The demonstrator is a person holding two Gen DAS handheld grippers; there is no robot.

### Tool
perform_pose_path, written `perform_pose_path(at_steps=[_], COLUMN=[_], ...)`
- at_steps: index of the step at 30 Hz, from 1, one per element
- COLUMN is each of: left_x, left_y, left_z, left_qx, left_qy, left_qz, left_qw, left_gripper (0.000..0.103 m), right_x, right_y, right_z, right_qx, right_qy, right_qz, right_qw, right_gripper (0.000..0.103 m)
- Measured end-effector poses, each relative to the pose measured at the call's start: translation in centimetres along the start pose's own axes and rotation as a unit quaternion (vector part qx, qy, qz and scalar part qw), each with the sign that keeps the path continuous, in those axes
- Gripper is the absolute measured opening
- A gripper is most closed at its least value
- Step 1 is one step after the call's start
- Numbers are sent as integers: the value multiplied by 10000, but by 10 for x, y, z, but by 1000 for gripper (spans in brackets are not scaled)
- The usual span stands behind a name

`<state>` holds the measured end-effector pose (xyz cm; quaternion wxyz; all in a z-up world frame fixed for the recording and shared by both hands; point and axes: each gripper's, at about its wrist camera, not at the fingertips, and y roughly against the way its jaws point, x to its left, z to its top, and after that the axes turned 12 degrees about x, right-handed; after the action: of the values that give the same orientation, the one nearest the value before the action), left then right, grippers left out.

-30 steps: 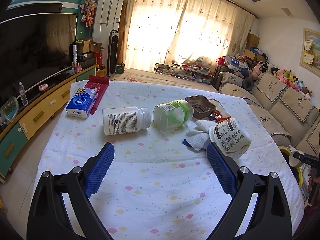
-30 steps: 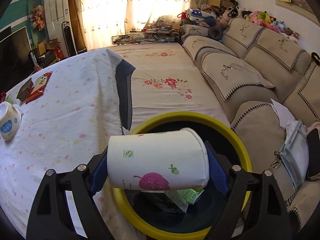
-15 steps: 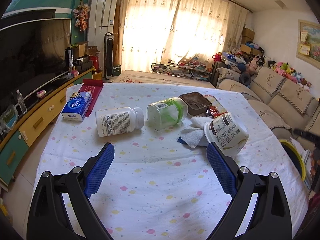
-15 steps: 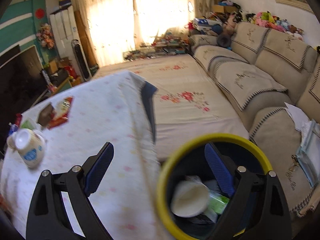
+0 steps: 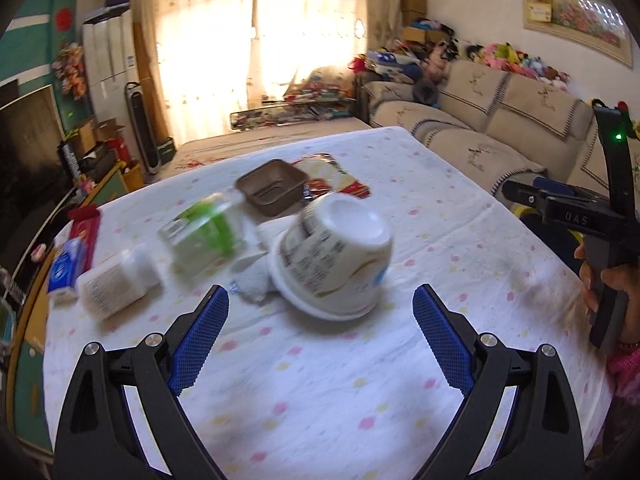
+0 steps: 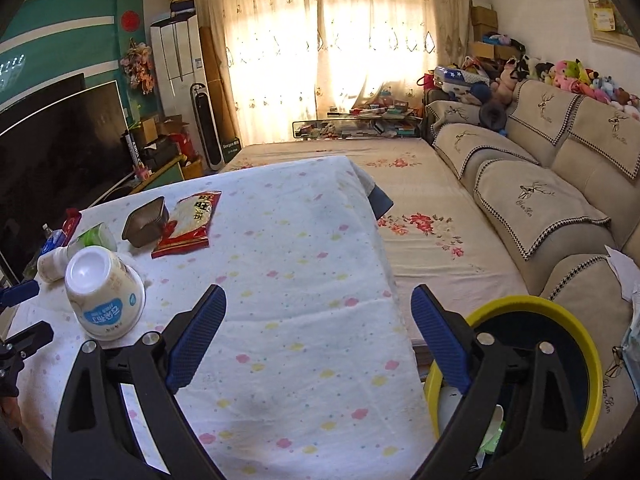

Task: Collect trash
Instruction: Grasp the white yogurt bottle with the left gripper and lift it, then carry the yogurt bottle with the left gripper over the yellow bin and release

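An upturned white yogurt tub (image 5: 334,258) stands on the dotted tablecloth (image 5: 440,248), just ahead of my open, empty left gripper (image 5: 320,312); it also shows in the right wrist view (image 6: 105,294). Beside it lie a crumpled white tissue (image 5: 252,276), a clear jar with a green band (image 5: 204,232), a white pill bottle (image 5: 116,284), a brown tray (image 5: 272,190) and a red snack wrapper (image 6: 188,226). My right gripper (image 6: 318,312) is open and empty over the table's right edge, next to the yellow-rimmed bin (image 6: 584,360) holding trash.
A blue tissue box (image 5: 64,272) and a red packet (image 5: 84,226) lie at the table's left side. A beige sofa (image 6: 540,208) runs along the right. A TV (image 6: 60,152) and cabinet stand on the left. The right hand-held gripper shows at the left view's right edge (image 5: 592,220).
My right gripper opened and dropped the paper cup into the bin, then swung back toward the table. My left gripper moved right and closer to the yogurt tub.
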<state>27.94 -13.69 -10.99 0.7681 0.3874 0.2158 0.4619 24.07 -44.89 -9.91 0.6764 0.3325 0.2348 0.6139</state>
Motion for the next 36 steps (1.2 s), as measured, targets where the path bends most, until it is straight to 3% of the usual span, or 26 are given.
perform_pose_path(at_steps=[9,13,22,30,36], left_x=[-21,-20,-23,-33,-47], left_y=[-44,-53,-60,-48,-13], left_z=[45,51,49,46,50], left_qx=[150,128,-11,-175,-312], left_qy=[-390,-418,-599,-762,-766], left_qz=[197,324,589,676,469], left_qw=[9989,9985,9965,9946,9955], left_gripper=[92,80,77,76,76], right_x=[-2,-2,-3,-2,-11], right_y=[0,1,-2,-4,1], right_z=[-2,-1,-1,0,0], right_qx=[-33,-33,36,35,-22], right_qy=[-32,-45,-97,-167,-333], right_qz=[13,24,35,36,98], right_qw=[10000,10000,9999,9998,9994], right_gripper=[90,90,91,91,91])
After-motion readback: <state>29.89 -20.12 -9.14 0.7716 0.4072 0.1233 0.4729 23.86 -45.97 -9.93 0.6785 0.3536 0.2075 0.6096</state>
